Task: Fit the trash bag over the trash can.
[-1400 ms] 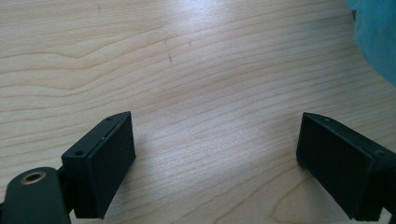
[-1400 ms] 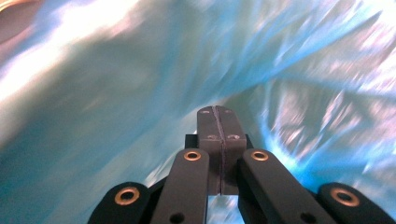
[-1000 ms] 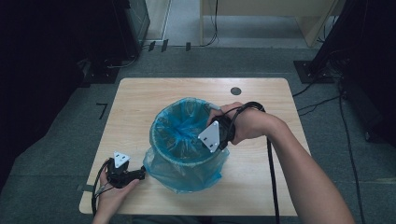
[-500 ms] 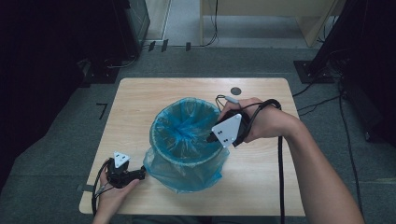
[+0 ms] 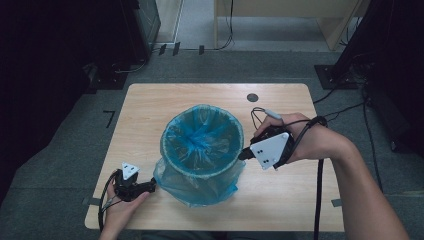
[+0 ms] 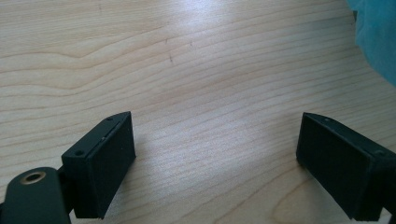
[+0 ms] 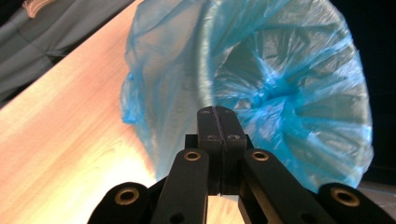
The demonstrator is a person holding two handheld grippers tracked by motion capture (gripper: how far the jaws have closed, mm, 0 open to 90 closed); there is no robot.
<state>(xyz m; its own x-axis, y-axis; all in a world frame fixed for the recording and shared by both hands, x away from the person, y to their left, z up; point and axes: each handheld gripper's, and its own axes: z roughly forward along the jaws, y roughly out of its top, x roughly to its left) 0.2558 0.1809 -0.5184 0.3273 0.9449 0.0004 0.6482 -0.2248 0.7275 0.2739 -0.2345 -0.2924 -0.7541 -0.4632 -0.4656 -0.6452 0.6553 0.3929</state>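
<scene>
Standing at table (image 5: 150, 107) centre: bin (image 5: 202, 145), blue bag (image 5: 200, 187) lining it, folded over rim.
Right gripper (image 5: 245, 154): jaws pressed together, empty, just beside rim.
Left gripper (image 5: 150, 186): jaws wide apart, empty, beside bag's base.

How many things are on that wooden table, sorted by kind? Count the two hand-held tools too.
Bins lined with a blue bag: 1, the bin
Hand-held tools: 2, the left tool, jaws open, and the right tool, jaws shut
Round dark spots in the table: 1, the spot
Total: 4
</scene>
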